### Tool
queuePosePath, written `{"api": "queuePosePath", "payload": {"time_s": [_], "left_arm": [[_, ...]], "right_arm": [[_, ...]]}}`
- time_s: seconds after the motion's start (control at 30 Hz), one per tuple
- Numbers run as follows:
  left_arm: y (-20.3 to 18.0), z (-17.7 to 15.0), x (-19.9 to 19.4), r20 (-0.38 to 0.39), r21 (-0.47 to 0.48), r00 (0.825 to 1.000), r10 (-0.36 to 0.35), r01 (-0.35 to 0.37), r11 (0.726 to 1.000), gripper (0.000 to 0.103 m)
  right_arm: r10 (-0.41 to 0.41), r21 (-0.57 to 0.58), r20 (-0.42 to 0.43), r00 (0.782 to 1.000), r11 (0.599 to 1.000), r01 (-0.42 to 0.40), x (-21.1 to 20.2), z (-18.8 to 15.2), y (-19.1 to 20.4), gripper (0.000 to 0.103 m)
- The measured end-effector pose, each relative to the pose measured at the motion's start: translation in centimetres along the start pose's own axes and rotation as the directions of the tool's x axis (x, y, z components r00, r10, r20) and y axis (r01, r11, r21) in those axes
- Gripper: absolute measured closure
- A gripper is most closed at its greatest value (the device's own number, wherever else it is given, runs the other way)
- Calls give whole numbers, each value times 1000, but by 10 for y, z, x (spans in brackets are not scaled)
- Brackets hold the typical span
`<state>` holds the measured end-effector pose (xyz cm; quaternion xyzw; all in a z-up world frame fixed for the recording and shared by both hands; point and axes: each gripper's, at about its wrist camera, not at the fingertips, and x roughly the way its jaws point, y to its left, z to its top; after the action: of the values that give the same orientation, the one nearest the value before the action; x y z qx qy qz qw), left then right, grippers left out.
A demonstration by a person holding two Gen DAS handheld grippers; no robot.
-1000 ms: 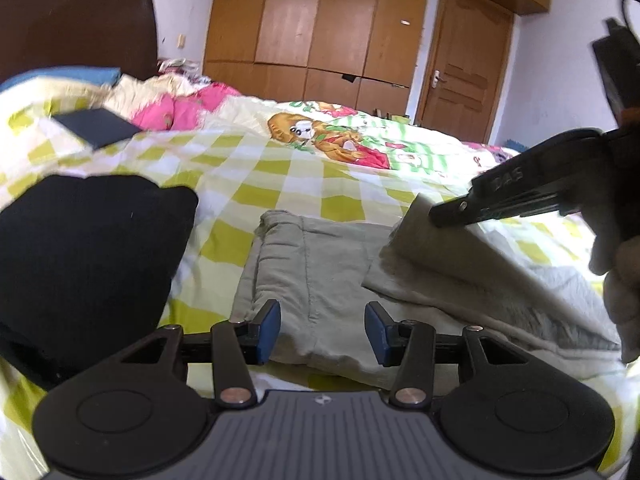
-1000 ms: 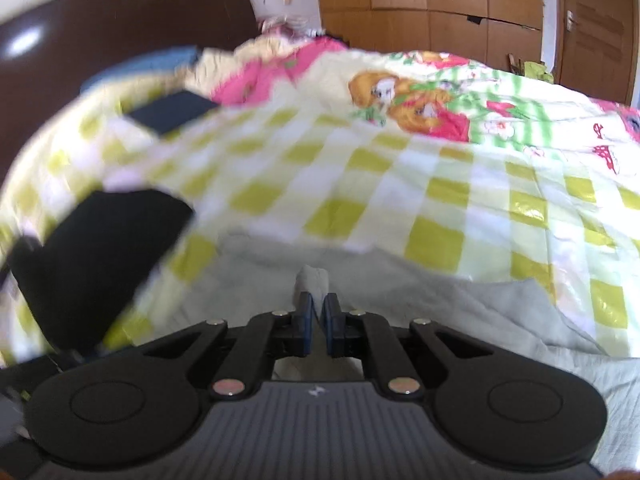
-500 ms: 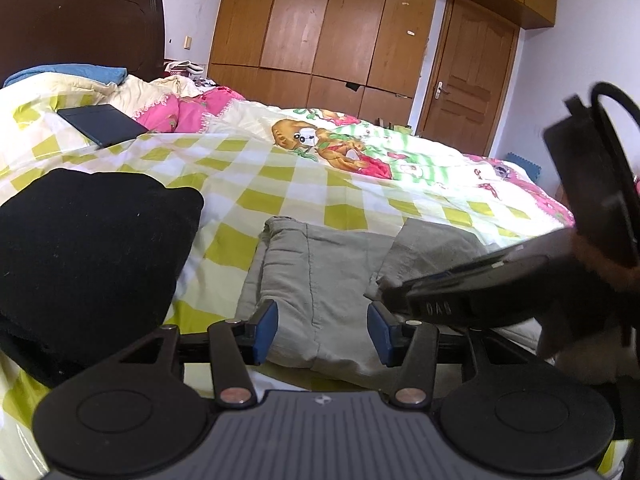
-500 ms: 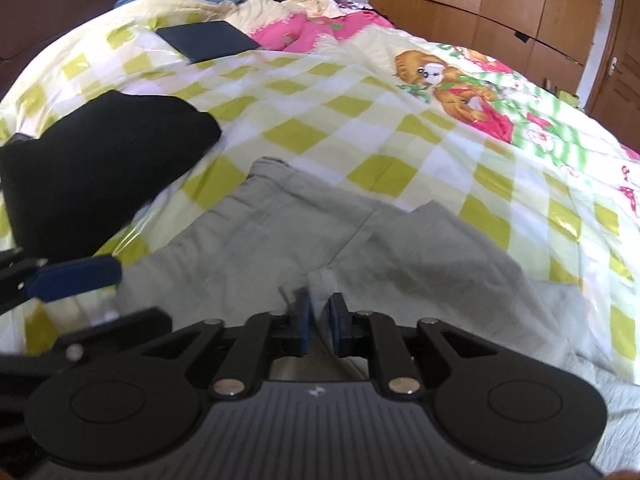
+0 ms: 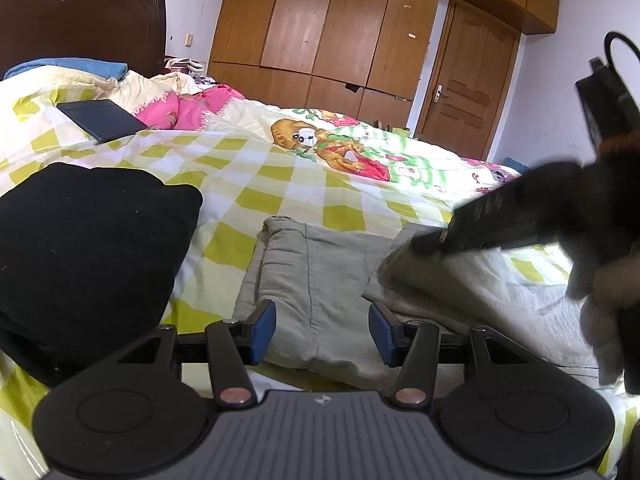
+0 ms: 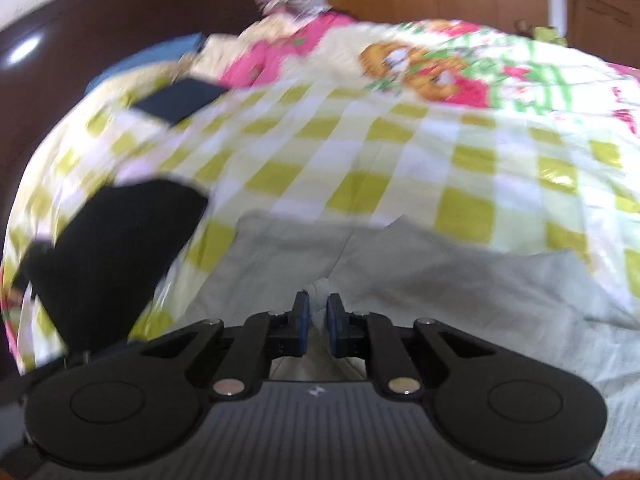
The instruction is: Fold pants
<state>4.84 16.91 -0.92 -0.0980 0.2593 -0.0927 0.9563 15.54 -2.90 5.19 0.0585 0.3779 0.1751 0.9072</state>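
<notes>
A: Where are the pants?

B: One pair of grey pants (image 5: 320, 280) lies flat on the yellow-and-white checked bedspread (image 5: 248, 168), near the front edge of the bed. One part is lifted into a raised fold at the right side of the left wrist view.

A: What lifts it?

B: The right gripper (image 6: 317, 316). Its jaws are closing, with a small tuft of the grey fabric between the two blue pads (image 6: 301, 316), and the pads look pressed on it. In the left wrist view the same tool comes in from the right, blurred, with the person's hand (image 5: 600, 292) behind it.

A: And the left gripper (image 5: 322, 334)?

B: Its jaws stand apart, low over the near edge of the pants. The cloth shows in the gap between the fingers, but neither pad presses on it.

A: What else is on the bed?

B: One black garment (image 5: 88, 264), bunched, to the left of the pants and just apart from them. One flat dark rectangular thing (image 5: 102, 119) farther back on the left. One pink cloth (image 5: 180, 108) beside that, and a cartoon-print quilt (image 5: 340, 148) across the far side.

A: Beyond the bed?

B: A dark headboard (image 5: 80, 24) at left, a wooden wardrobe (image 5: 332, 28) along the back wall, and one wooden door (image 5: 468, 76) to its right.
</notes>
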Motion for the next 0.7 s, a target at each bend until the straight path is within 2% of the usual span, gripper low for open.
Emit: {"api": "queuePosePath", "payload": {"time_s": [0.1,0.17,0.23,0.33,0.37,0.43,0.5,0.57,0.7], "left_arm": [[0,0,0,-1,-2,1000,-1,1,1000,39],[0,0,1,-1,0,1000,-2,2,1000,39],[0,0,1,-1,2,1000,0,0,1000,39],[1,0,0,2,0,1000,0,0,1000,39],[1,0,-1,5,-2,1000,-1,1,1000,39],[1,-1,-1,6,-3,1000,-3,3,1000,39],[1,-1,0,3,-3,1000,-7,7,1000,39],[1,0,-1,4,-2,1000,-9,9,1000,39],[2,0,-1,9,-6,1000,-11,12,1000,38]], "right_arm": [[-12,9,116,993,1000,11,-14,7,8,93],[2,-45,136,991,999,4,-11,4,23,93],[-19,-158,68,997,987,30,8,-8,37,93],[-54,-220,-56,997,975,41,35,-31,38,89],[-68,-239,-70,995,970,50,38,-36,38,89],[-97,-289,-71,993,954,73,39,-40,40,78],[-117,-331,-60,991,939,91,38,-40,41,58],[-144,-371,-53,988,921,115,41,-43,41,57],[-119,-393,-96,988,917,72,42,-51,43,57]]}}
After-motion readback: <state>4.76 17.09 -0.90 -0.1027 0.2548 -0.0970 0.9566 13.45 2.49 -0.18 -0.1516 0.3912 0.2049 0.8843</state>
